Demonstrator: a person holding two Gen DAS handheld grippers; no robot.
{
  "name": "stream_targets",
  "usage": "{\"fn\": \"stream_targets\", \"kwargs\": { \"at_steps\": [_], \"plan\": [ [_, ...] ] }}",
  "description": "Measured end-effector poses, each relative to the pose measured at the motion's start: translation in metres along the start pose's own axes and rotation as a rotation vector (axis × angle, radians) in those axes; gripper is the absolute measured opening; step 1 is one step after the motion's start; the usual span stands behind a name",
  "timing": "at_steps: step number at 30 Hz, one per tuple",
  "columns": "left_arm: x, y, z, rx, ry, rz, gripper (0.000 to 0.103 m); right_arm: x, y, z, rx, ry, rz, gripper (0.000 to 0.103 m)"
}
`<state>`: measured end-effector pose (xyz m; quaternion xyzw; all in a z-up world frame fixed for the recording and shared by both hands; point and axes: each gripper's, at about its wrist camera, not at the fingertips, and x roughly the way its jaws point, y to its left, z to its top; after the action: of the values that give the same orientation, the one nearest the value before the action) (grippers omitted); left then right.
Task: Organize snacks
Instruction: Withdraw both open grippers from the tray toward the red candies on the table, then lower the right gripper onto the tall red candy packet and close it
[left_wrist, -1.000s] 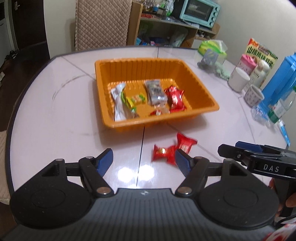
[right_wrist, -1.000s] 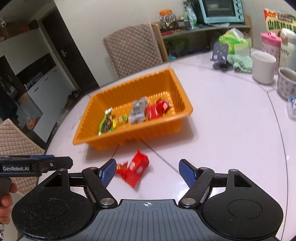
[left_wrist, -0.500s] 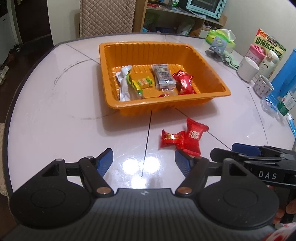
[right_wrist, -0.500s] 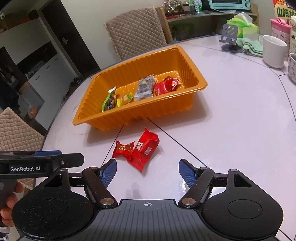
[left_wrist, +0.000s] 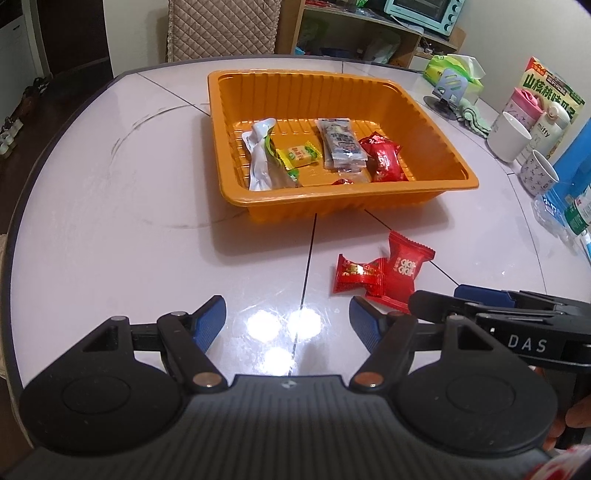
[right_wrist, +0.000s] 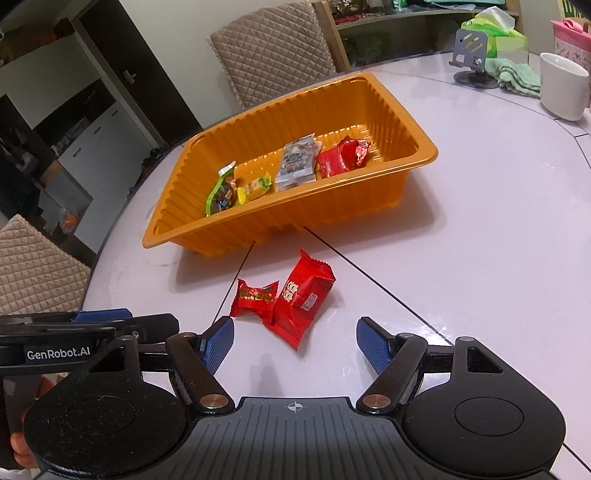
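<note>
An orange tray (left_wrist: 436, 114) (right_wrist: 388, 199) sits mid-table and holds several snack packets: a white one, a yellow one, a grey one and red ones. Two red snack packets lie on the table in front of it: a small one (left_wrist: 356, 273) (right_wrist: 256, 297) and a larger one (left_wrist: 402, 269) (right_wrist: 303, 299). My left gripper (left_wrist: 288, 317) is open and empty, above the table to the left of the packets. My right gripper (right_wrist: 295, 341) is open and empty, just short of the larger packet, which lies ahead between its fingers.
White mugs (left_wrist: 508, 136) (right_wrist: 561, 90), a blue box (left_wrist: 576, 162), bottles, a phone stand (right_wrist: 471, 55) and a green tissue pack stand along the table's right side. Quilted chairs (right_wrist: 273, 48) stand behind and to the left. The table edge curves at the left.
Both grippers have risen and tilted, so the tray and the two red packets now sit further ahead in both views. Both stay open; nothing on the table moved.
</note>
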<state>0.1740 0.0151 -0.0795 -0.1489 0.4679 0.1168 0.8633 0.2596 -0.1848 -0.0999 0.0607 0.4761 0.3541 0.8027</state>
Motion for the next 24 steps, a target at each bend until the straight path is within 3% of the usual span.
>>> {"fn": "stream_targets", "kwargs": {
  "at_steps": [6,11,24],
  "plan": [
    [0.005,0.001,0.002,-0.005,0.002,0.0,0.071,0.008,0.001,0.0,-0.002,-0.006,-0.001,0.073],
    [0.007,0.001,0.003,-0.006,0.003,0.0,0.071,0.014,-0.003,0.001,0.019,-0.01,0.001,0.059],
    [0.016,-0.001,0.005,0.022,-0.001,0.0,0.07,0.029,-0.004,0.008,0.037,-0.033,0.008,0.043]
  ]
}}
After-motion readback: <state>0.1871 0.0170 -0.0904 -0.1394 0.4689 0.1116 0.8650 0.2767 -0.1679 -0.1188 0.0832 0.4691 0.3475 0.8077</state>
